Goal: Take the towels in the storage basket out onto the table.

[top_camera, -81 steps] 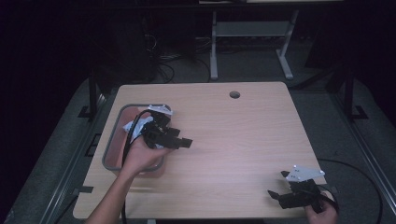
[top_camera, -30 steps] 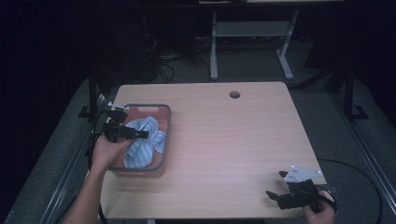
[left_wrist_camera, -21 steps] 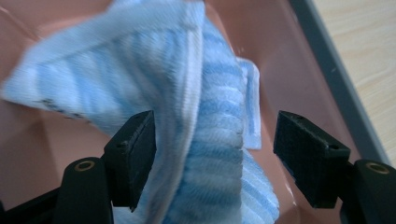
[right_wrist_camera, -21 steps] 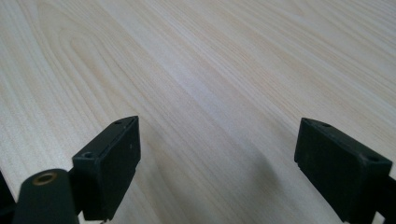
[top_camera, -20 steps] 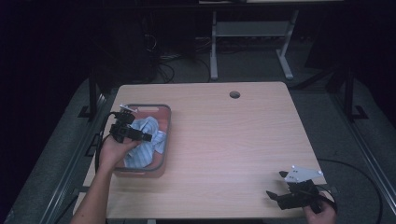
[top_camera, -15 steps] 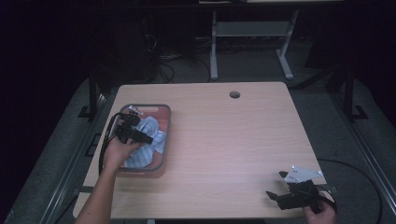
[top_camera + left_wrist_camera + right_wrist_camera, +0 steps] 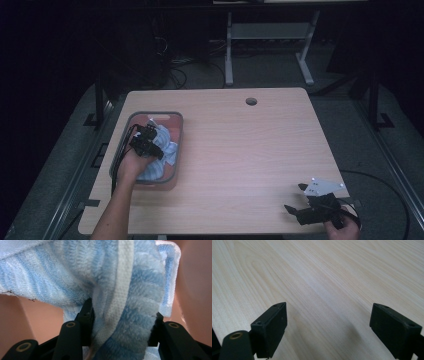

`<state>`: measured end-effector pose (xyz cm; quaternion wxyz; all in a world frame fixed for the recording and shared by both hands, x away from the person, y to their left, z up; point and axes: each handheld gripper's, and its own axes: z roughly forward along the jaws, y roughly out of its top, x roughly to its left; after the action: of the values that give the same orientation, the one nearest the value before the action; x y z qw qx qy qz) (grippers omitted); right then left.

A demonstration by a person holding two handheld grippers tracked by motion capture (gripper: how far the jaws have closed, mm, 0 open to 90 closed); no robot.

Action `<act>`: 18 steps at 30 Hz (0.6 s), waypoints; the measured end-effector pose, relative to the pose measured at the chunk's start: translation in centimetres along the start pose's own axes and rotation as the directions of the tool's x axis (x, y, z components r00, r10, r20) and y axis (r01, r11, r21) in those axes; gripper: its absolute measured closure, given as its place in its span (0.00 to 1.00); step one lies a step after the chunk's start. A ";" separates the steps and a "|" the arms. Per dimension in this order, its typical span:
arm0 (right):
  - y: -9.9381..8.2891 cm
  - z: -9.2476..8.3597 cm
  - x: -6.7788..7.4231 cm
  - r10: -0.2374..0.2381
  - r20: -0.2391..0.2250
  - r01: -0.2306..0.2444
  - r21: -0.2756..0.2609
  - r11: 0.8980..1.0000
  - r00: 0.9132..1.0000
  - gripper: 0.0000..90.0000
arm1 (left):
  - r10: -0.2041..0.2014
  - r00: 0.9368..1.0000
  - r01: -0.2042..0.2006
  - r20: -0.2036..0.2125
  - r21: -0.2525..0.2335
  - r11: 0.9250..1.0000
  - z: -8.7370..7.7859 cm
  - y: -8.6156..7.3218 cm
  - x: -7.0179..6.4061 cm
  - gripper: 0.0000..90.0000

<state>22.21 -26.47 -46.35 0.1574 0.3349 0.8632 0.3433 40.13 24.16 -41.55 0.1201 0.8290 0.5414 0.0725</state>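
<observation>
Towel (image 7: 130, 290) fold sits pinched between the left gripper (image 7: 122, 322) fingers (image 7: 86, 315), just closing.

We see wooden counter (image 7: 240, 150), round cable hole (image 7: 251, 101) near far edge, white metal frame (image 7: 267, 35) on floor behind.

Left gripper (image 7: 148, 141) jaw tips buried in the blue-striped towel (image 7: 130, 302), pad contact hidden by the folds. Towel cut off at the top and bottom edges of the left gripper view. Pink tray (image 7: 176, 131) floor mostly covered. Right hand (image 7: 343, 229) cropped by the high view's bottom edge.
</observation>
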 end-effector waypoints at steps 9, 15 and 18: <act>-0.1 -0.2 -0.3 0.022 0.017 -0.022 -0.011 1.000 1.000 0.15 | -0.022 1.000 0.022 0.012 -0.001 1.000 -0.2 -0.1 0.3 0.73; -0.2 -0.5 -0.5 0.038 0.024 -0.038 -0.018 0.999 0.999 0.15 | -0.061 0.996 0.064 0.068 -0.048 0.997 -0.9 -0.7 0.8 0.76; -0.2 -0.6 -0.6 0.046 0.020 -0.045 -0.025 0.999 0.999 0.15 | -0.071 0.993 0.077 0.095 -0.063 0.995 -1.2 -1.0 1.0 0.76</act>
<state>22.19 -27.30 -46.02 0.1626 0.3560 0.8494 0.3540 39.39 25.63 -40.65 0.1752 0.8063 0.5629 0.0475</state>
